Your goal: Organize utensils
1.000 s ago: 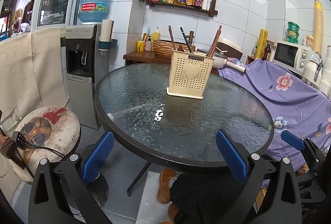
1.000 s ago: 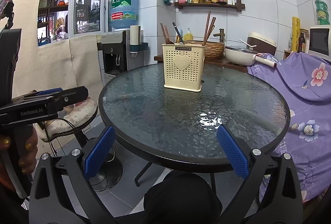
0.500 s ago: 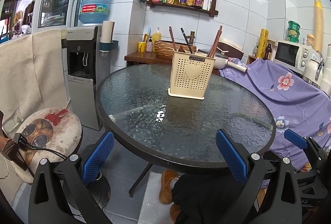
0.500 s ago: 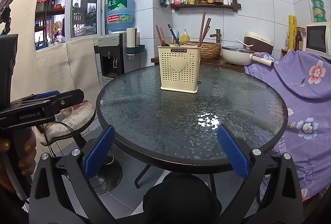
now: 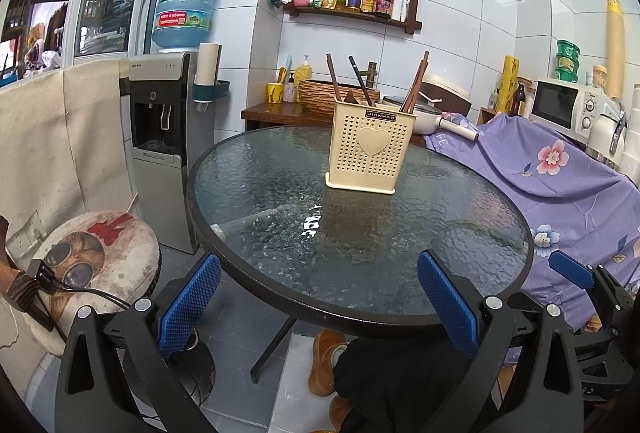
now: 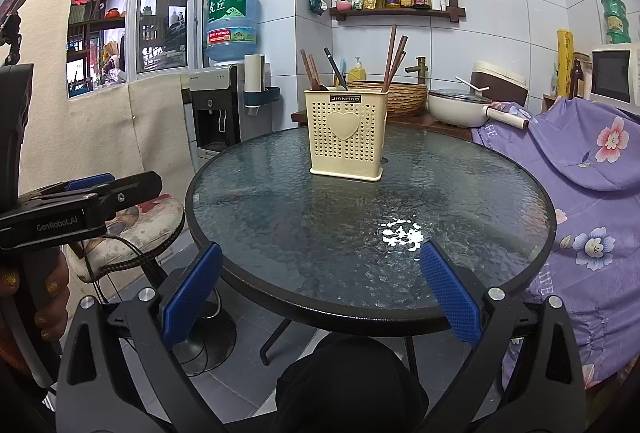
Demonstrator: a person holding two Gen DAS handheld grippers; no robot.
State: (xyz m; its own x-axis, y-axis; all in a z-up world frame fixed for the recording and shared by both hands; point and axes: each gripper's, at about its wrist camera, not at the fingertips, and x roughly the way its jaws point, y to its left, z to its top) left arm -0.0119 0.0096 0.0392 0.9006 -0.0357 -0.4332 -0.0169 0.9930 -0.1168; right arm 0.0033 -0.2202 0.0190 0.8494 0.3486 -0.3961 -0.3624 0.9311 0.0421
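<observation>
Holding both tools at the near edge of the round glass table (image 5: 248,193), we keep them off its surface. Our left tool (image 5: 318,297) has its blue pads spread wide with nothing between them, and our right tool (image 6: 320,287) is spread just as wide and empty too. Farther back, toward the far side of the table, a cream utensil holder (image 5: 370,153) with a heart on its front stands upright. Brown chopsticks (image 6: 394,57) and a dark-handled utensil (image 6: 334,67) stick out of its top. Behind the table a purple flowered cloth (image 5: 560,177) drapes to the right.
</observation>
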